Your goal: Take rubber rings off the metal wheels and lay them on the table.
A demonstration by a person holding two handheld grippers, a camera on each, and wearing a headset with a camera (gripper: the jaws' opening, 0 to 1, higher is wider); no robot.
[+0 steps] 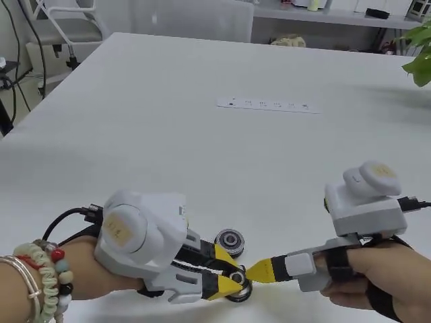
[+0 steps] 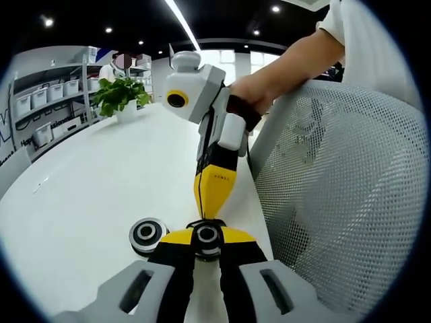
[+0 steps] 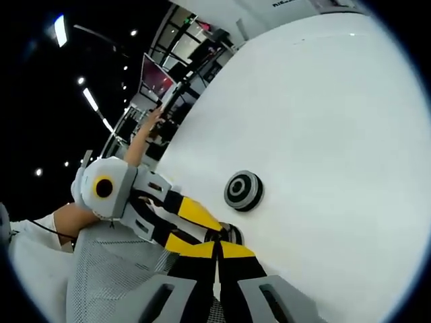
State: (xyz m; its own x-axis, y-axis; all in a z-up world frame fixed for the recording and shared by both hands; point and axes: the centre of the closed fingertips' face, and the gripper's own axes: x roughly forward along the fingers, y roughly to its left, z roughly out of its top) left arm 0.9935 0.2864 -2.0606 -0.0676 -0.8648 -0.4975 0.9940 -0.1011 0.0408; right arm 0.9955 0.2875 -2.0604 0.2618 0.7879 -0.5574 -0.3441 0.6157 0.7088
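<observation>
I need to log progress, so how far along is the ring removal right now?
Done: nothing yet that I can see; the free wheel on the table wears its black ring. In hand: the left gripper clamps the other wheel while the right gripper, tips closed, presses at its rim. Left: that ring, then the free wheel's.

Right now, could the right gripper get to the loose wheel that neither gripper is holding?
Probably yes. The loose wheel lies on bare table beside the held wheel in the left gripper. The right gripper points at that held wheel, and nothing stands between its tips and the loose one.
</observation>
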